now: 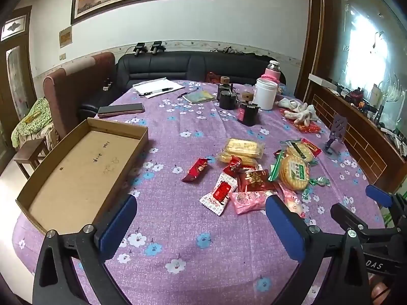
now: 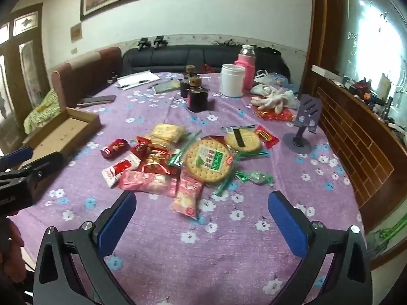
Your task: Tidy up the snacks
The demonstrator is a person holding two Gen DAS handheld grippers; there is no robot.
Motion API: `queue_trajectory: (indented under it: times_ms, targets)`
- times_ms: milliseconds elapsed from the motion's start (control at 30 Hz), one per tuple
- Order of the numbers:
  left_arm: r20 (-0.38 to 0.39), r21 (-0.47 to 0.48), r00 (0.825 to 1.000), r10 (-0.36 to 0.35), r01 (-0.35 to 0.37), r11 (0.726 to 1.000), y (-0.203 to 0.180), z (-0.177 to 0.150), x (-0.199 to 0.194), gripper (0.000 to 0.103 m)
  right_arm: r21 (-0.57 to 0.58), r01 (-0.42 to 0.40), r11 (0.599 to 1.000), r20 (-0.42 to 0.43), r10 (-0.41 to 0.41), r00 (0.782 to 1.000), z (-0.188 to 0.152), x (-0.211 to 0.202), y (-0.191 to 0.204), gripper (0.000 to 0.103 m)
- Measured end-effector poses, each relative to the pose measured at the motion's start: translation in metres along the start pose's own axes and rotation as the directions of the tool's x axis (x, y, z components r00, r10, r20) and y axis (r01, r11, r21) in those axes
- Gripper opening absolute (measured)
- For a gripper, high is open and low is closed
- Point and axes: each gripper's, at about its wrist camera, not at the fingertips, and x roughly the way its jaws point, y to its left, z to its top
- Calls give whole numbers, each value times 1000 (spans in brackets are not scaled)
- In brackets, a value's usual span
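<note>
Both grippers (image 1: 201, 218) (image 2: 202, 217) wide open, empty

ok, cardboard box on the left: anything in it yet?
Empty. The cardboard box shows a bare floor with only pen marks; every snack still sits in the pile on the tablecloth. Both tools are open, holding nothing.

The tablecloth (image 1: 178, 228) is matt purple cloth with a printed flower pattern, slightly rumpled. At the left of the left wrist view, the box (image 1: 76, 162) is plain brown cardboard, dull and smooth, with pen marks inside. The snack packets (image 2: 178, 162) in the middle are glossy plastic film that catches the light; the round cracker pack (image 2: 208, 162) is clear film over a pitted biscuit. The left gripper (image 1: 201, 226) has matt black plastic arms, shiny metal screws and blue rubbery pads (image 1: 119, 226). The sofa (image 1: 190, 66) at the back looks like smooth black leather.
</note>
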Motion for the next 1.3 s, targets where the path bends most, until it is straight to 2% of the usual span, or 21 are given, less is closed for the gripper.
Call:
queue_trajectory:
  times_ms: [333, 533, 1300]
  targets:
    - [-17, 26, 1000, 18, -17, 1000, -10, -3, 6, 102, -16, 137, 990, 12, -137, 991, 4, -2, 0, 103]
    - [-26, 29, 999, 19, -19, 999, -14, -5, 8, 102, -33, 180, 983, 29, -179, 983, 6, -6, 0, 103]
    - [-70, 42, 997, 20, -18, 999, -18, -7, 25, 102, -42, 208, 977, 36, -206, 978, 8, -4, -4, 103]
